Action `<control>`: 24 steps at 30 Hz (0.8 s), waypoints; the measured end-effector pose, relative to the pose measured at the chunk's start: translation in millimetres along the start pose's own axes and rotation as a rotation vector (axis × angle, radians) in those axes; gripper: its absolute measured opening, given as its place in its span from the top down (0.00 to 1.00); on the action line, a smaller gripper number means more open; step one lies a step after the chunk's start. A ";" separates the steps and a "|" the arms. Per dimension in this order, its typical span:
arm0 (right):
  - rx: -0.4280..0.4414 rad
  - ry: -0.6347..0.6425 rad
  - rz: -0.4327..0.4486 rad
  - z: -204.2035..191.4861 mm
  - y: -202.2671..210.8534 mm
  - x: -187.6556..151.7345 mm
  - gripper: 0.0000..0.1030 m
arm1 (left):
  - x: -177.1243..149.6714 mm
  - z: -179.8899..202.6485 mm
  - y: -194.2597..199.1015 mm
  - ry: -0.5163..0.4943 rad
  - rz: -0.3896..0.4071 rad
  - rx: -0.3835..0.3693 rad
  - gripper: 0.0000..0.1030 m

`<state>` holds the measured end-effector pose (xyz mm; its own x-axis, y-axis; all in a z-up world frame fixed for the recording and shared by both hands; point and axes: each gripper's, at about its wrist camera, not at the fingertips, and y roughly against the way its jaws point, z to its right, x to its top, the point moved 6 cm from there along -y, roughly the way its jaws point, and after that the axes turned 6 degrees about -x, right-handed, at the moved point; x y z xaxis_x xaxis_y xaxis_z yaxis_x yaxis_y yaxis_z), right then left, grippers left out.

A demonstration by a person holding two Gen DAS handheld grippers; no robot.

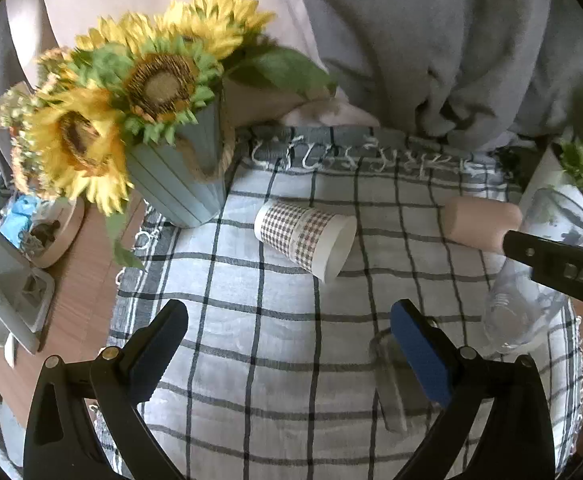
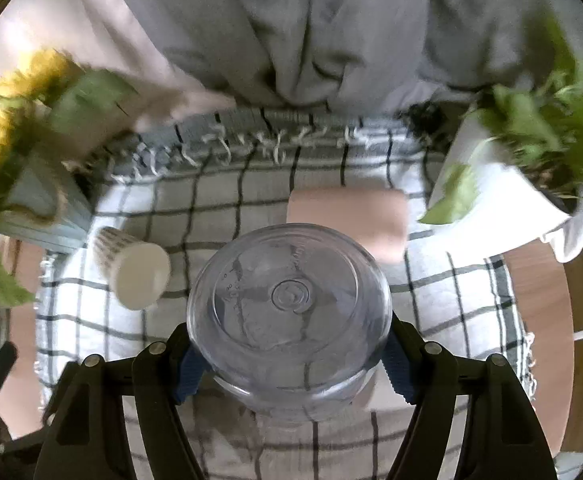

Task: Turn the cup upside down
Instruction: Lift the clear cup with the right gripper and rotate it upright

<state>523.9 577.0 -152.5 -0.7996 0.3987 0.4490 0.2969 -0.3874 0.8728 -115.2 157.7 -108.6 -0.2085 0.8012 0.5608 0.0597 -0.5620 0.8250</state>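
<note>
- Your right gripper [image 2: 289,360] is clamped on the clear plastic cup [image 2: 289,308]: a blue pad [image 2: 397,364] presses each side of its wall, and the jaws are spread only as far as the cup's width.
- In the right wrist view the cup's flat base, with moulded concentric rings at its centre, faces the camera; its rim end is towards the gripper body. The view is blurred at the edges.
- In the left wrist view the same clear cup [image 1: 531,280] shows at the right edge, held off the cloth by a black finger marked "DAS"; its exact tilt is hard to read through the transparent wall.
- Your left gripper [image 1: 291,344] is spread wide with nothing between its fingers; it hovers above the checked cloth [image 1: 275,320] at the near side.
- A clear glass object [image 1: 391,380] lies on the cloth partly behind the left gripper's right-hand finger; its shape cannot be made out.
- A paper cup [image 1: 305,236] with a gingham print lies on its side near the cloth's middle, open mouth facing the near right.
- A pink cup [image 1: 481,222] lies on its side further right, just beside the held clear cup in the left wrist view.
- A pale blue vase of sunflowers [image 1: 131,92] stands at the cloth's far left corner.
- A green plant in a white pot [image 2: 531,152] stands at the far right.
- Grey curtains [image 2: 311,40] hang behind the table.
</note>
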 end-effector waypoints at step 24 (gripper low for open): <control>0.086 -0.190 -0.215 9.8 47.3 -169.8 0.29 | -104.3 2.6 41.2 -0.118 -0.075 -0.143 0.00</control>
<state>678.8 499.1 -185.5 -0.7394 0.6155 0.2728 0.1811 -0.2084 0.9611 -88.5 51.6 -132.9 -0.0904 0.8558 0.5093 -0.0926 -0.5164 0.8513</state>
